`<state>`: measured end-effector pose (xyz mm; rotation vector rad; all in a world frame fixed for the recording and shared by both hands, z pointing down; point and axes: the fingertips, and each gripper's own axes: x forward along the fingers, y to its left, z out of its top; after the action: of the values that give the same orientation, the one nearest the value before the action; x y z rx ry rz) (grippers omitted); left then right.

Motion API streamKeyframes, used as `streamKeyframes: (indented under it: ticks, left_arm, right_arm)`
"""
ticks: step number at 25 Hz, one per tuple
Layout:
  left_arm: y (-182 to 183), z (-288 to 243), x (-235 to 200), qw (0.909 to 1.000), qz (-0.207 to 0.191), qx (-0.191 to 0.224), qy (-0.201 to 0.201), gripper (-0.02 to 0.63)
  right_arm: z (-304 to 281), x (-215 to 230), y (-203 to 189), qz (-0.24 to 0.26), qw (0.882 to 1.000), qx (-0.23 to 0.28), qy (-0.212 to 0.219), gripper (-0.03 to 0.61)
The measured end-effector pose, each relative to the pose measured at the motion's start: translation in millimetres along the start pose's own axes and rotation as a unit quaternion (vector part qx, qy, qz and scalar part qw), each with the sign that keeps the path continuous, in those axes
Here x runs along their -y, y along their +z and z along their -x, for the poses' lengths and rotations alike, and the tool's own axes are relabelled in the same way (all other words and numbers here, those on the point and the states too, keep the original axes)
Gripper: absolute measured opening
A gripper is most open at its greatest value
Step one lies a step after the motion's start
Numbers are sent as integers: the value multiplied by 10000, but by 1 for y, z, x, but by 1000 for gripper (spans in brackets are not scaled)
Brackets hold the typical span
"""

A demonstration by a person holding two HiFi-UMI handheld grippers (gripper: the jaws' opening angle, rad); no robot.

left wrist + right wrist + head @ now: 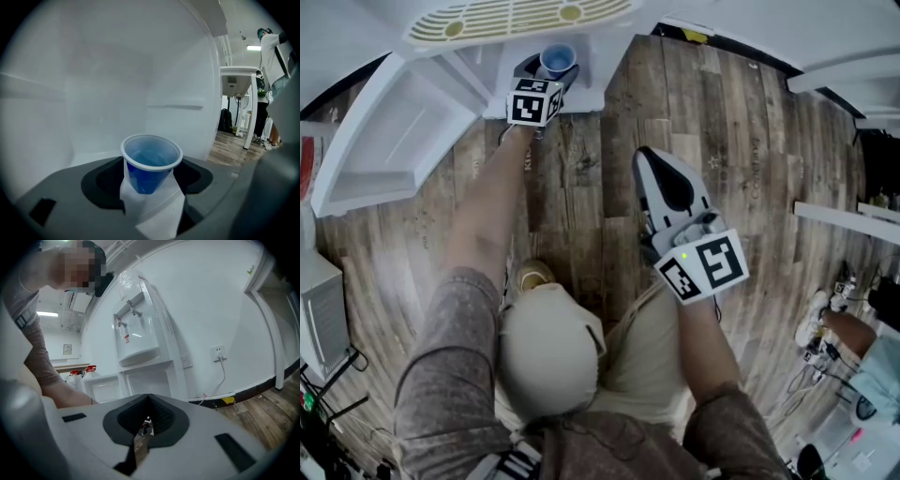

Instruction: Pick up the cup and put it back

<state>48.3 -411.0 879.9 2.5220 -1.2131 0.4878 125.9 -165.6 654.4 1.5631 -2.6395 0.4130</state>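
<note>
A blue plastic cup with a white rim stands upright inside a white cabinet compartment. It sits between the jaws of my left gripper, whose dark pads flank it close to the rim, with white showing beside the cup's body. In the head view the cup is at the top, just beyond the left gripper. My right gripper hovers over the wooden floor with nothing in it. Seen in its own view, the right gripper has its jaws together.
The cabinet's white door hangs open to the left. A white water dispenser stands against the wall above the cabinet. A socket with a cable is on the wall. Another person sits at the lower right.
</note>
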Motion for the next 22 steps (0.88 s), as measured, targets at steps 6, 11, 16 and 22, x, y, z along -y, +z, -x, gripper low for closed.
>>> streamKeyframes:
  ticks: [6,11,16,22]
  left_arm:
    - [2,5,-3,9999,113,68,8,302]
    - [10,17,0,9997,182,173,-13,302]
    - [22,37,5,9995,138,258,-71,302]
    - [42,74,15,9981,323,477,-213,302]
  right_arm:
    - [-4,2,-6,-20,10000,-68,-8,3]
    - [-6,4,-11,-38,9999,-123,-19,3]
    - [-10,3,-18,17,9998,-202,3,3]
    - [-16,6,-30,98,9995,-316,4,3]
